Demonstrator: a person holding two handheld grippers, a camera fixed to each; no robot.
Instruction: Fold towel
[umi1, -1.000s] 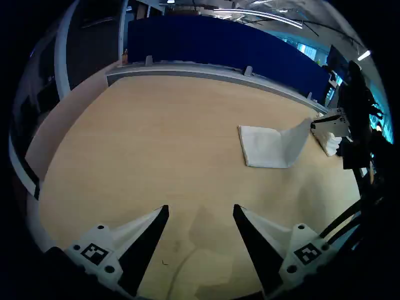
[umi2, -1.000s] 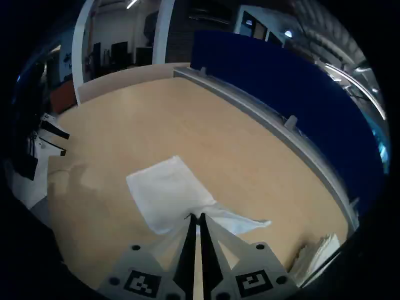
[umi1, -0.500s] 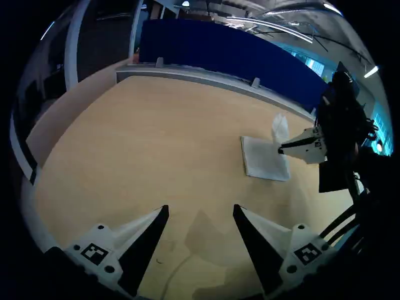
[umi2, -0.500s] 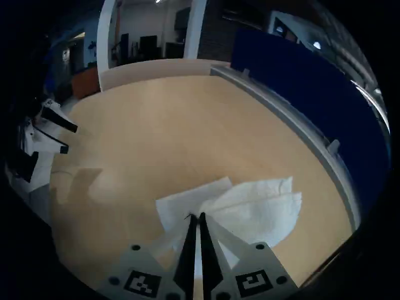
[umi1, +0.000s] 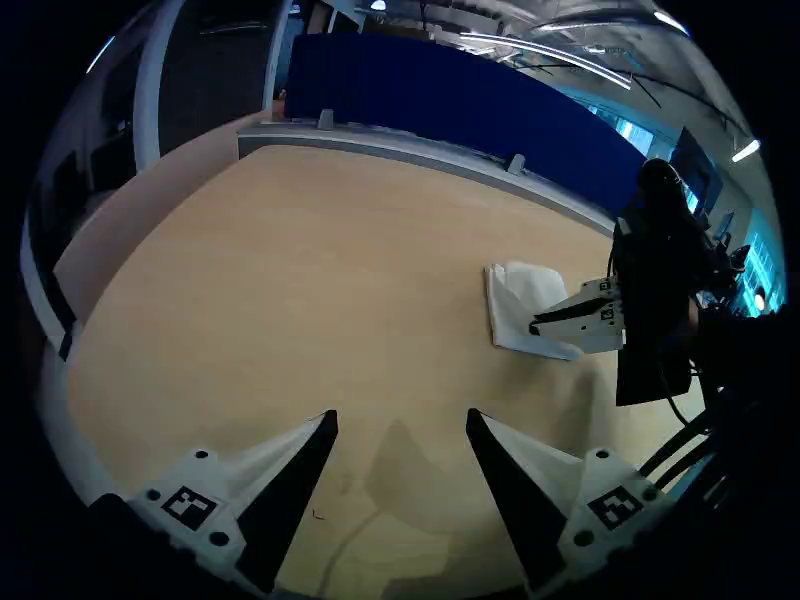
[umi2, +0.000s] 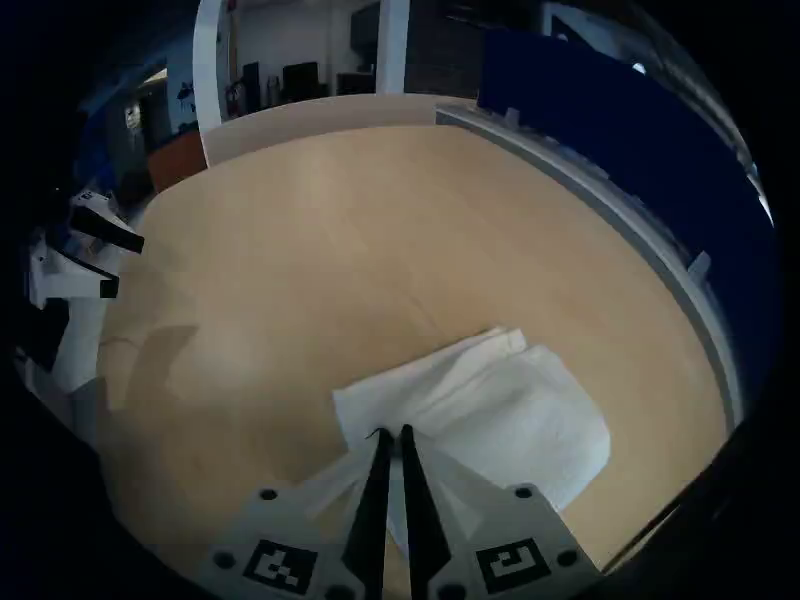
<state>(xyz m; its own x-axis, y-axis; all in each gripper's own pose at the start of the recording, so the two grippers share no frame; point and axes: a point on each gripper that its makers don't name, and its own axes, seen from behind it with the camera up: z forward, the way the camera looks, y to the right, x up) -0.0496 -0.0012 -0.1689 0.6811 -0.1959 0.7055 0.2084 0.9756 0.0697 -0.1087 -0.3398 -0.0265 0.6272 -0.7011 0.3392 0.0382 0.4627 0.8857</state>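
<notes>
A white towel lies doubled over on the light wooden table, its upper layer puffed and rounded at the far side. My right gripper is low over the towel's near edge, its fingers shut on a thin fold of cloth. In the left gripper view the towel lies far off to the right, with the right gripper resting on its near side. My left gripper hovers open above bare table, nothing between its fingers, well away from the towel. The right gripper view shows the left gripper at the table's left edge.
A blue partition with a grey rail runs along the table's far edge. A person in dark clothing stands at the right, behind the right gripper. The table's curved edge is close on the left.
My right gripper carried the towel's lifted edge over the flat part and lowered it, so the towel now lies doubled. The left gripper stayed open and barely moved.
</notes>
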